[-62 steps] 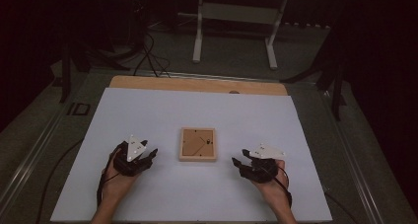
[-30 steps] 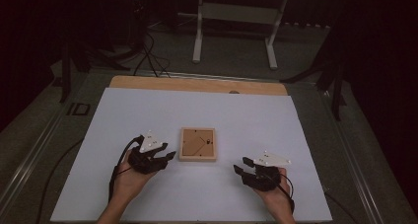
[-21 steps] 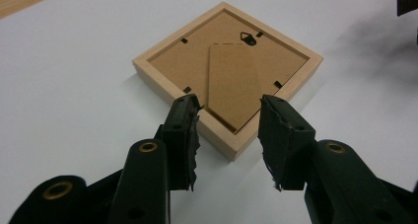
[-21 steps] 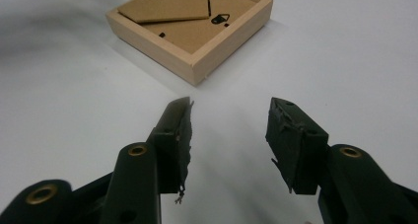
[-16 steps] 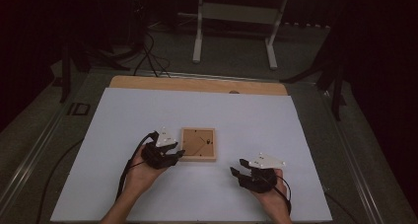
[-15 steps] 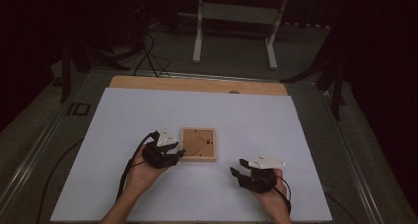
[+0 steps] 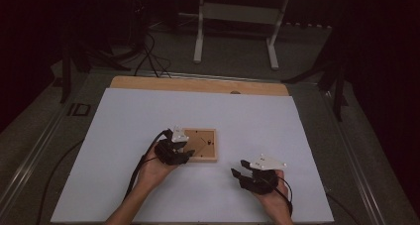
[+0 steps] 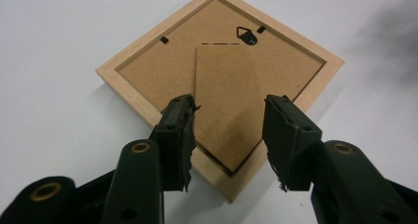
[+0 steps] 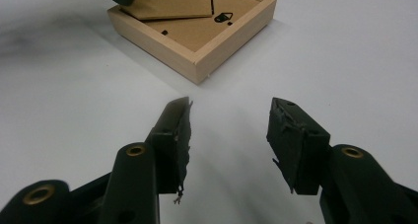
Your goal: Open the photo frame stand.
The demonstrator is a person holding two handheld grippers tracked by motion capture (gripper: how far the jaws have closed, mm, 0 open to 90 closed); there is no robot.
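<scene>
At mid-counter, face down: frame. Reaching in with left tool, jaws apart, just widened, straddling the stand flap. Right tool apart, idle. Next, likely: pinch flap, lift.

You've got a white rectangular tabletop sheet w/ a light wooden strip along its far edge. Beyond: grey floor, white metal-legged stand, black cables. Room's dark, surroundings near black.
</scene>
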